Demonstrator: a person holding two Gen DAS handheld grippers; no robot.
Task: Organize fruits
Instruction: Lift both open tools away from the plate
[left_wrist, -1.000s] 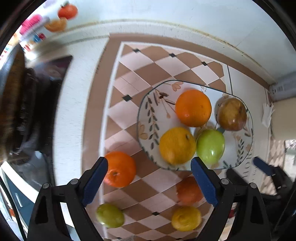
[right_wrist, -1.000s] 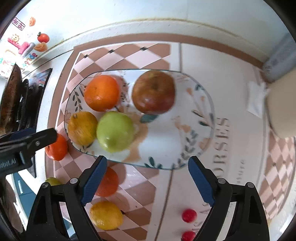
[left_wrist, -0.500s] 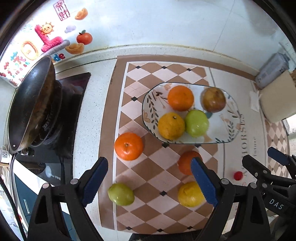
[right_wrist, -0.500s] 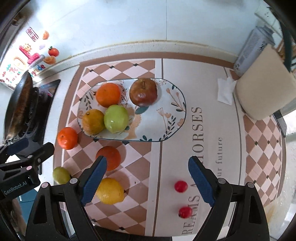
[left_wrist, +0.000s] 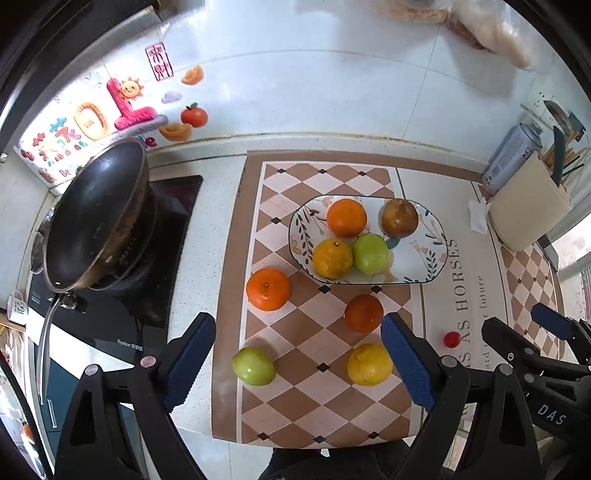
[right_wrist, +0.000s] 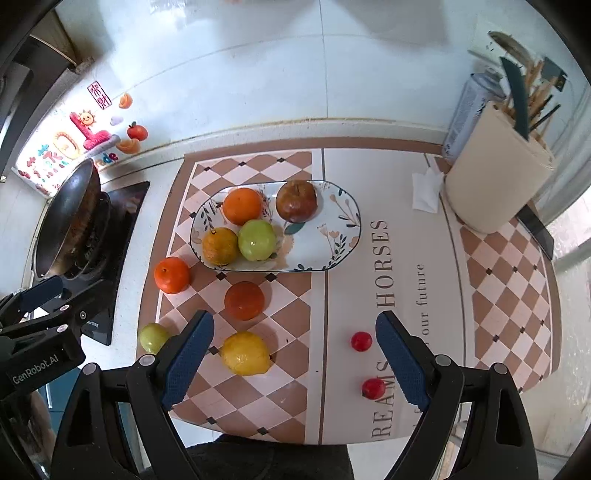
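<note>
An oval ceramic plate with a painted leaf-and-flower rim sits on a brown-and-cream checked mat on the pale counter, and four fruits crowd its left half: a smooth bright orange at the back, a dull brownish-red apple beside it, a pebbly yellow-orange citrus in front and a glossy green apple touching it. Off the plate, on the mat, lie a round orange tangerine with a dark stem dot, a darker red-orange fruit just in front of the plate, a small green apple and a yellow lemon. The right wrist view shows two small shiny red round fruits on the mat's lettered panel, one nearer the camera; the left wrist view shows only one of them. The left view shows more of the black wok on the dark stove, and the right view more of the cream cylindrical utensil holder, the grey can behind it and a crumpled white tissue. The left gripper and the right gripper, both black with ridged blue pads, hang above the near fruits with jaws spread wide and nothing between them.
</note>
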